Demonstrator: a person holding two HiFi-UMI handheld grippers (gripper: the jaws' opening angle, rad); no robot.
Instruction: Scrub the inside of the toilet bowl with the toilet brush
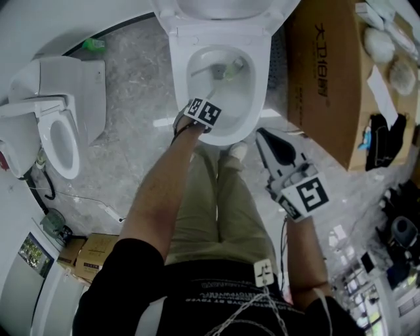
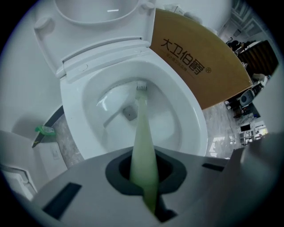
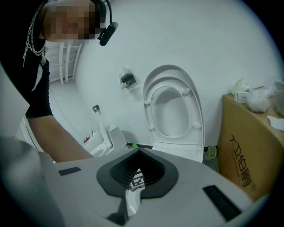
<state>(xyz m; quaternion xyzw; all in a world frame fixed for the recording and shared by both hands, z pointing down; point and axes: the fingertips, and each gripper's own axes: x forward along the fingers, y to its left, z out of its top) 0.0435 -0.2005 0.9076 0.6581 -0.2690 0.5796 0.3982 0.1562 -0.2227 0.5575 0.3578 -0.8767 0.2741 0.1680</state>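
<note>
Two toilets stand on the grey mottled floor [image 1: 131,85]. At far left is a smaller white toilet with its seat down [image 1: 62,128], and a small green object [image 1: 94,44] lies on the floor by the wall behind it. Two small brown cardboard boxes [image 1: 92,254] sit near the bottom left corner.

In the middle, the person stands facing the larger white ceramic toilet bowl [image 1: 261,92], whose white seat and lid [image 1: 223,10] are tipped up against the wall. The left gripper [image 2: 144,179] hangs over the front rim of this bowl with its jaws clenched on the pale green plastic handle of the toilet brush [image 2: 143,133]. The handle slants down into the bowl, and the bristled head lies against the inner wall towards the back, above the drain.

Further right, the right gripper [image 1: 264,140] is held just outside the bowl's front right edge, above the person's shoe. It points towards the toilet, and its jaws are closed together with nothing between them.

At far right, a large brown cardboard box with printed lettering [image 1: 321,72] stands just beside the bowl, with white packets [image 1: 379,42] on top.
</note>
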